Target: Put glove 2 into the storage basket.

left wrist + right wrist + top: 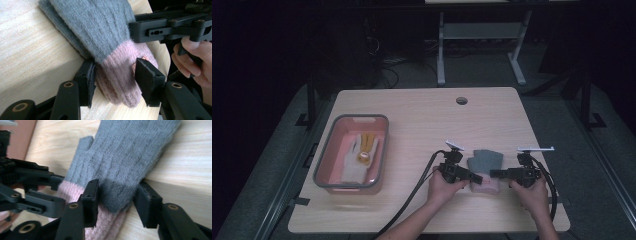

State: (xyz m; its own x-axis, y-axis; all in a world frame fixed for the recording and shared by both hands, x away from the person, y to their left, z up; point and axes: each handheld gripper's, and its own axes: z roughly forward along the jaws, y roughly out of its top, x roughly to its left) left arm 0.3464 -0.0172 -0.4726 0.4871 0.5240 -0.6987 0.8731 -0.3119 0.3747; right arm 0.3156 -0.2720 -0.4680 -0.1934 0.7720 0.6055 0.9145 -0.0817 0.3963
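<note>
Left gripper [113, 75] jaws narrowed around the pink cuff of the grey glove [485, 161] — pads flanking the knit, one edge touching, firm pinch not confirmed. Right gripper [117, 200] jaws likewise narrowed, straddling the grey band just above the pink cuff [105, 225]; light contact, full clamp unclear. Both sets reaching in from opposite sides of the glove, meeting at its cuff end. Long axis of glove running away from the person, fingers pointing toward the far edge of the bench [422, 110], cuff nearest the hands. Neither hand clearly nearer — both at the cuff. Likely next: closing fully and lifting or spreading the cuff. Left of the glove, well apart, a grey-rimmed pink tray [326, 150] holding a white glove [359, 155]. Beyond the bench, dark floor and a table frame [482, 45].
</note>
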